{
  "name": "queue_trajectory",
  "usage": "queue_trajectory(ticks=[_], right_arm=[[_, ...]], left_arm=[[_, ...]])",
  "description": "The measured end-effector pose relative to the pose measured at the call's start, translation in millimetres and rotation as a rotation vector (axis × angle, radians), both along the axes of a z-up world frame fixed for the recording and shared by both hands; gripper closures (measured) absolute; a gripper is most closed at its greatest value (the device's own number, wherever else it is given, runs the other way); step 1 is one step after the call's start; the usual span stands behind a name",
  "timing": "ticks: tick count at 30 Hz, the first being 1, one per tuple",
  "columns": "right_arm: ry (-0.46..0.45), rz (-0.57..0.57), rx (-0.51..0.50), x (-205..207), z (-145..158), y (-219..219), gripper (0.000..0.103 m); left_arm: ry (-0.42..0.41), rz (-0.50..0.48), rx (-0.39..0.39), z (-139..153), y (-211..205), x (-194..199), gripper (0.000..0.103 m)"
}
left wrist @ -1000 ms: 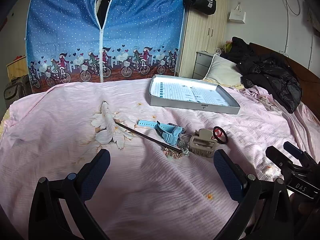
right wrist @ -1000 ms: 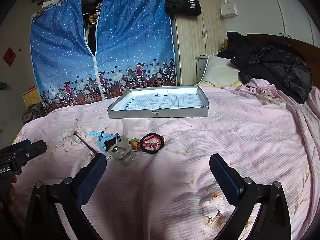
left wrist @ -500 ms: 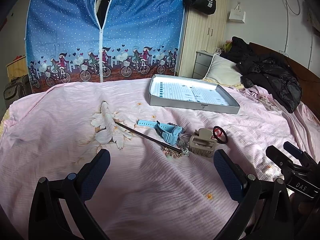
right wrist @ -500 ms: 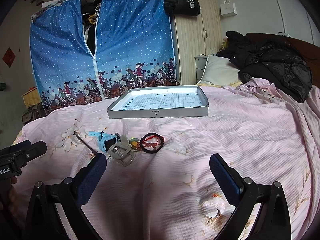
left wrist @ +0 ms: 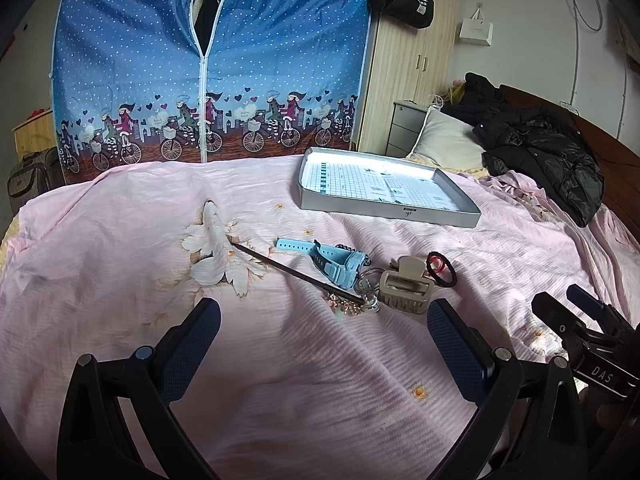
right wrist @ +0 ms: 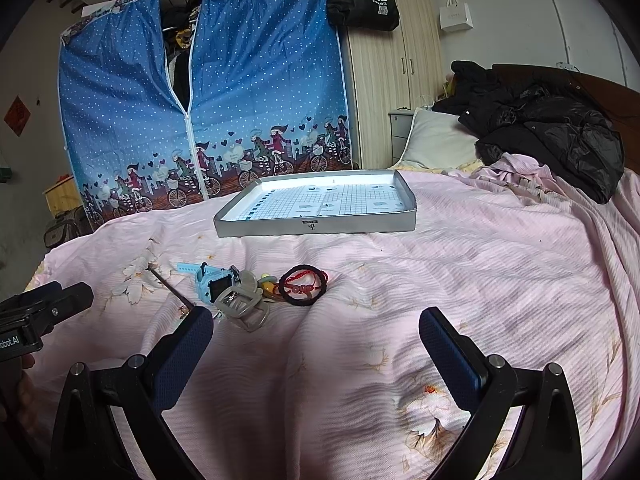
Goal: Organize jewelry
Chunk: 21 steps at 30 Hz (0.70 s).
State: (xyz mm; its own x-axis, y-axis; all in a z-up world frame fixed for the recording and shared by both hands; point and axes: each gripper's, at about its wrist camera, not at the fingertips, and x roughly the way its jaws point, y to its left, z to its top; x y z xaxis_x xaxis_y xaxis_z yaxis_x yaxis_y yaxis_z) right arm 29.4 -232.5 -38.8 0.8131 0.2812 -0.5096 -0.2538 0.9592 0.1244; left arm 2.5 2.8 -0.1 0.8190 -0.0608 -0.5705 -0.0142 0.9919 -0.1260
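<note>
A small heap of jewelry lies on the pink bedsheet: a light blue watch (left wrist: 338, 262) (right wrist: 212, 282), a beige hair claw (left wrist: 406, 286) (right wrist: 242, 306), a black and red hair tie (left wrist: 442, 266) (right wrist: 302, 290), a dark hair stick (left wrist: 296, 272) and a small metal trinket (left wrist: 350, 306). A shallow grey tray (left wrist: 384, 210) (right wrist: 316, 226) sits empty behind them. My left gripper (left wrist: 320, 336) is open, just short of the heap. My right gripper (right wrist: 316, 334) is open, in front of the hair tie.
A black jacket (left wrist: 544, 152) (right wrist: 552, 128) and a white pillow (right wrist: 438, 144) lie at the bed's far right. A blue fabric wardrobe (left wrist: 208, 60) and a wooden cupboard (right wrist: 396, 72) stand behind the bed.
</note>
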Motion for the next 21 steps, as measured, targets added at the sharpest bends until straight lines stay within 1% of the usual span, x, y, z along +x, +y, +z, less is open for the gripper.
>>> queue_trajectory(ticks=[6,11,14,17,21], right_arm=[[0.000,0.000,0.000,0,0,0,0.000],[0.002,0.000,0.001,1,-1,-1,0.000],[0.000,-0.012,-0.002,1,-2,-1,0.000],[-0.008,-0.009,-0.006,2,-4,-1,0.000],[0.017,0.022,-0.016,10,-9,1,0.000]], left_arm=[[0.000,0.004,0.005,0,0,0,0.002],[-0.002,0.043,0.026,0,5,0,0.002],[0.006,0.052,0.003,-2,11,1,0.002],[0.041,0.048,-0.023,-7,15,7,0.002],[0.090,0.044,-0.068,-15,22,15,0.002]])
